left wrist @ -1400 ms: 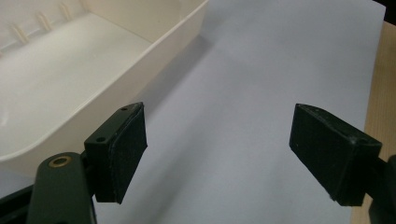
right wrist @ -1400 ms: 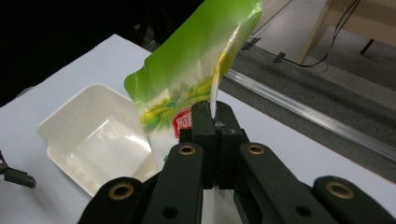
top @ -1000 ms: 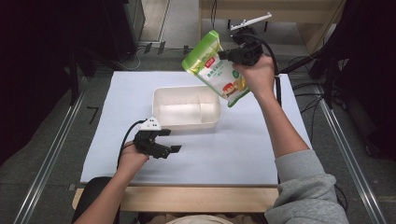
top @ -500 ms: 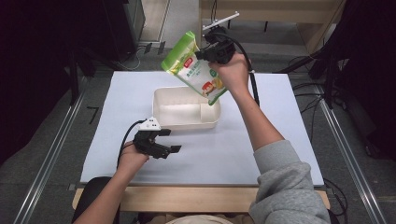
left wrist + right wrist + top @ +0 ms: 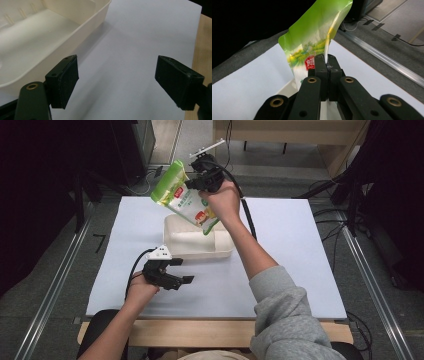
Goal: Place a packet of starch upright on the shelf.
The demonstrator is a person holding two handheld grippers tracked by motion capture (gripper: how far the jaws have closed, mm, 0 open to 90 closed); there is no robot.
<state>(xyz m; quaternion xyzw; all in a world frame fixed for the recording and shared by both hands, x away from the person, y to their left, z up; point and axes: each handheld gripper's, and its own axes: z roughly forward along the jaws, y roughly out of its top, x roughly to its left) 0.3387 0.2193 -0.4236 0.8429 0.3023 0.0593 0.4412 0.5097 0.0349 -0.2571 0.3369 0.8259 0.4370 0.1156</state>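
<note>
A green and white food pouch (image 5: 186, 200) hangs tilted in the air over the far left part of a cream plastic tub (image 5: 220, 251). My right gripper (image 5: 199, 181) is shut on the pouch's edge; in the right gripper view the two jaws pinch the pouch (image 5: 314, 45) seam at my right gripper (image 5: 327, 65). My left gripper (image 5: 181, 270) rests on the white sheet just in front of the tub, open with nothing between its pads (image 5: 66, 80). The tub (image 5: 50, 37) lies close to its left jaw.
A white sheet (image 5: 295, 250) covers the table, whose wooden front edge (image 5: 200, 334) shows near the person. Metal rails (image 5: 370, 285) run along both sides. Dark equipment and cables stand beyond the far edge.
My right gripper has carried the pouch leftward, from over the tub's right end to over its far left part. The left gripper has stayed put.
</note>
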